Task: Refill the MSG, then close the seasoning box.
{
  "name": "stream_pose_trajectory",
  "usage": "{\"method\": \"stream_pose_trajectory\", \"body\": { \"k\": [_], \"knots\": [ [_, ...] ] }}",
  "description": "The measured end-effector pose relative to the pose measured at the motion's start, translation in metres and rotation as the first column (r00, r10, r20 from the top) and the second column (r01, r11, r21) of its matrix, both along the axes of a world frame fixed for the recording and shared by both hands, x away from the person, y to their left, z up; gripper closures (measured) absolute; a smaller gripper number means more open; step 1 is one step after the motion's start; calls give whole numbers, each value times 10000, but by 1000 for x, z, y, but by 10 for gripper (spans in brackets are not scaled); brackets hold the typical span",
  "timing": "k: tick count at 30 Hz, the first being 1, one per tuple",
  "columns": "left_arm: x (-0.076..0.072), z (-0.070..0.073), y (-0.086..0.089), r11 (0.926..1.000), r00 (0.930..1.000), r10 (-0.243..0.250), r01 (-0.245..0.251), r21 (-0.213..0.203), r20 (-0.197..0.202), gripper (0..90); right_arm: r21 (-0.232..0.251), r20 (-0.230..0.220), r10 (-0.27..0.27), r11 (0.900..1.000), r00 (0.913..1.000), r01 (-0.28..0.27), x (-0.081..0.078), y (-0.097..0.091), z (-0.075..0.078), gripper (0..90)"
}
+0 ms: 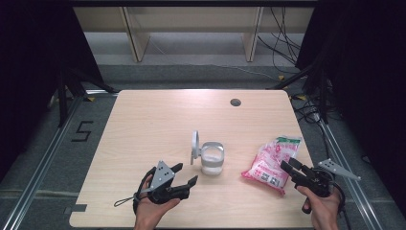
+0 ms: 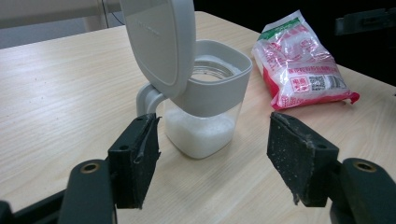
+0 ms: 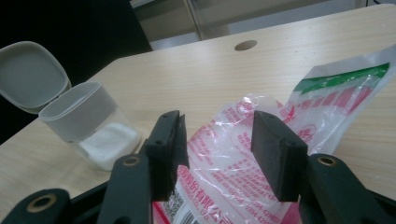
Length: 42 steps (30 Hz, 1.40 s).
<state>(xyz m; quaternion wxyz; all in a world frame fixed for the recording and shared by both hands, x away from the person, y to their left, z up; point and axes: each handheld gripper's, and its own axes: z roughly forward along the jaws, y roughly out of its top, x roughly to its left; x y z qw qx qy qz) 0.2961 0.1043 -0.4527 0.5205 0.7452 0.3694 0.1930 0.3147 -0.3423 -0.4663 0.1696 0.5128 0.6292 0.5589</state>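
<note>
My left gripper [image 1: 184, 175] hangs with its jaws spread wide and bare, aimed at the clear container [image 2: 205, 119] just ahead of them; its grey lid [image 2: 161, 42] stands flipped up on the hinge, and white grains fill the bottom. My right gripper [image 1: 293, 166] sits over the near end of the pink-and-white plastic bag [image 3: 233, 154], jaws partly parted, the pads clear of the film. The bag lies flat on the table [image 1: 153, 120], well to the right of the container.
</note>
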Motion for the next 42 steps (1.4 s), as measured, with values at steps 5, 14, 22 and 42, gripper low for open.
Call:
{"method": "stream_pose_trajectory", "body": {
  "k": [5,14,22,42],
  "knots": [
    [1,0,1,10000,10000,49,-49,-18,26,336,-450,169,80,9990,9998,-72,-6,5,1,512],
    [7,-2,3,9999,9999,109,-110,-97,-110,345,-874,-152,358,9955,9992,-370,-18,13,4,484],
    [10,1,8,9998,9998,184,-184,-26,-77,369,-1202,146,834,9894,9964,-810,-25,22,2,474],
    [25,12,9,9986,9976,-325,299,426,617,715,-1699,90,1229,9782,9924,-1196,-39,35,-2,457]
  ]
}}
